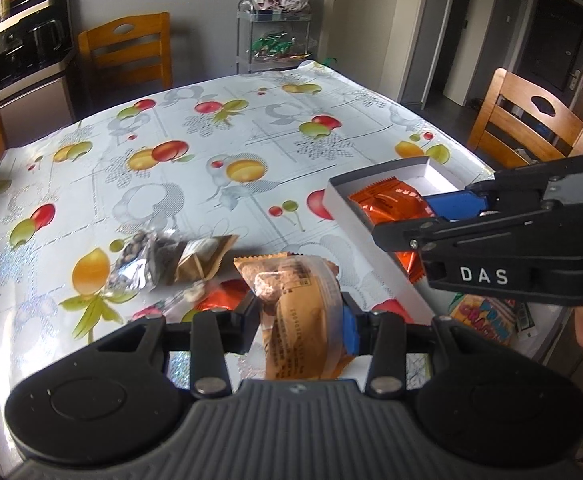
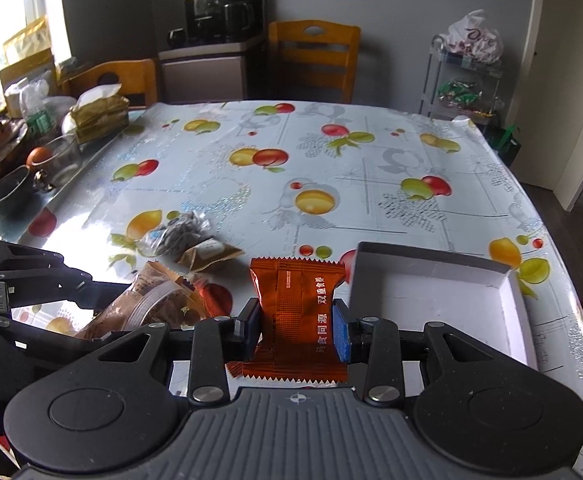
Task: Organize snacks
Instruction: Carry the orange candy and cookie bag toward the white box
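Note:
My left gripper (image 1: 299, 320) is shut on a brown cake packet (image 1: 295, 304) and holds it above the table's near edge. My right gripper (image 2: 296, 326) is shut on an orange snack packet (image 2: 297, 312), held over the near left corner of the white box (image 2: 435, 304). In the left wrist view the right gripper (image 1: 443, 208) reaches over the white box (image 1: 375, 184), and the orange packet (image 1: 387, 202) shows in it. A clear bag of dark candies (image 1: 143, 256) and a small brown packet (image 1: 201, 258) lie on the tablecloth. Another orange packet (image 1: 219, 300) lies under my left gripper.
A colourful snack bag (image 1: 485, 320) lies by the table's right edge. Wooden chairs (image 1: 131, 50) stand around the table. Bowls, a glass and bags (image 2: 51, 152) crowd the table's left side. A wire cart (image 2: 467, 80) with snacks stands behind.

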{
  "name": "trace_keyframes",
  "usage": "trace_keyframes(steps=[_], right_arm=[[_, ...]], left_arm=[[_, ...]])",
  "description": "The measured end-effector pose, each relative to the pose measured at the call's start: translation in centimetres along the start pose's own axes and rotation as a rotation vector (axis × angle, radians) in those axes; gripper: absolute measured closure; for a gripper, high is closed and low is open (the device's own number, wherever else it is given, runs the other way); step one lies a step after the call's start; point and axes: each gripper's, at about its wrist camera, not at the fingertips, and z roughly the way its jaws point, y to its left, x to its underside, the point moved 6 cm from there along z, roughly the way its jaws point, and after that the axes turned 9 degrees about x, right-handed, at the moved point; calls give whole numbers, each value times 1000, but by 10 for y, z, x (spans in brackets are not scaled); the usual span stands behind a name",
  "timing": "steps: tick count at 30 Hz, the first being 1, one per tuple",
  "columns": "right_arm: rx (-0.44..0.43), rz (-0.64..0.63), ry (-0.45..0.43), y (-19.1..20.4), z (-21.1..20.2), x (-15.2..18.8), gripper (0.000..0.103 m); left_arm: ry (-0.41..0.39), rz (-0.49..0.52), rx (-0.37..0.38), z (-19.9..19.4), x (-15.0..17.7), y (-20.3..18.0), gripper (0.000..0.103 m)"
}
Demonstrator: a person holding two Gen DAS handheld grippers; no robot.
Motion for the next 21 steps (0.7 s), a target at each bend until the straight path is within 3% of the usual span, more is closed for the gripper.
trace_keyframes(steps=[21], right_arm=[[80,78,-8,-61,-12,8,65]], left_arm=[[-1,89,75,27,-31,-53,63]])
